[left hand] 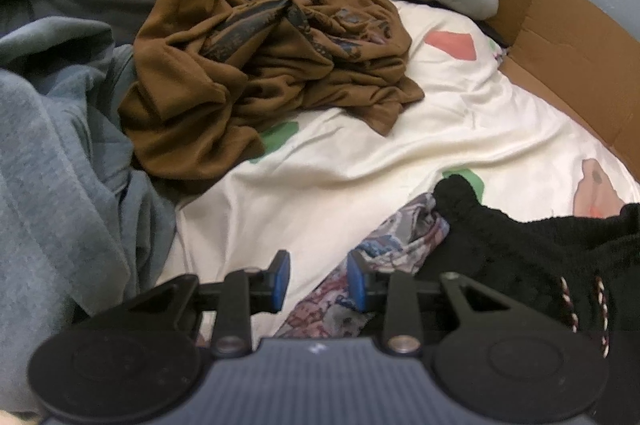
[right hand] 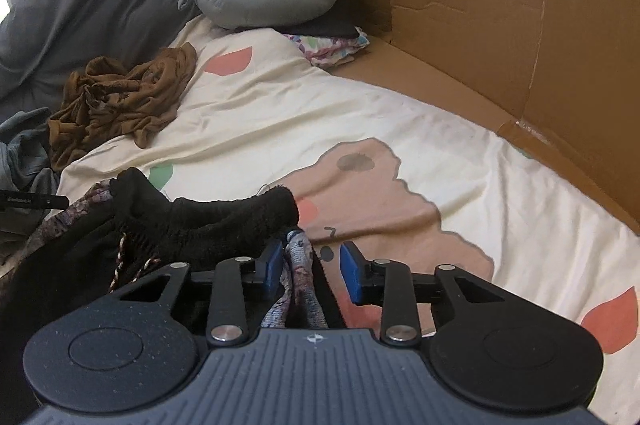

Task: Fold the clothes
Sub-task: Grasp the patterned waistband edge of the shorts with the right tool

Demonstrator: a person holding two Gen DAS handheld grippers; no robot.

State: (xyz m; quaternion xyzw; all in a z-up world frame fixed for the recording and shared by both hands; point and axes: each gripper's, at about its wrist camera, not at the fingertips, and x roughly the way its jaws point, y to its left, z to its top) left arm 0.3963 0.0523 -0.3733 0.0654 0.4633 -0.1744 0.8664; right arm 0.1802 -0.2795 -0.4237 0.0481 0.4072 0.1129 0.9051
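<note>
Cream bedsheet (right hand: pixel 280 113) with coloured patches covers the bed, cardboard (right hand: pixel 480 37) along its right edge. Brown shirt (left hand: pixel 256 65) lies crumpled near the far left; black garment (right hand: pixel 208 221) sits at the near edge. Left gripper (left hand: pixel 318 275) and right gripper (right hand: pixel 308 265) both have jaws spread.

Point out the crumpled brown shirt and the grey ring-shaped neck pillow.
Crumpled brown shirt (left hand: pixel 248 77): left wrist view, middle of the bunched fabric.
Grey ring-shaped neck pillow (right hand: pixel 256 5): right wrist view, front of the padded ring.
</note>
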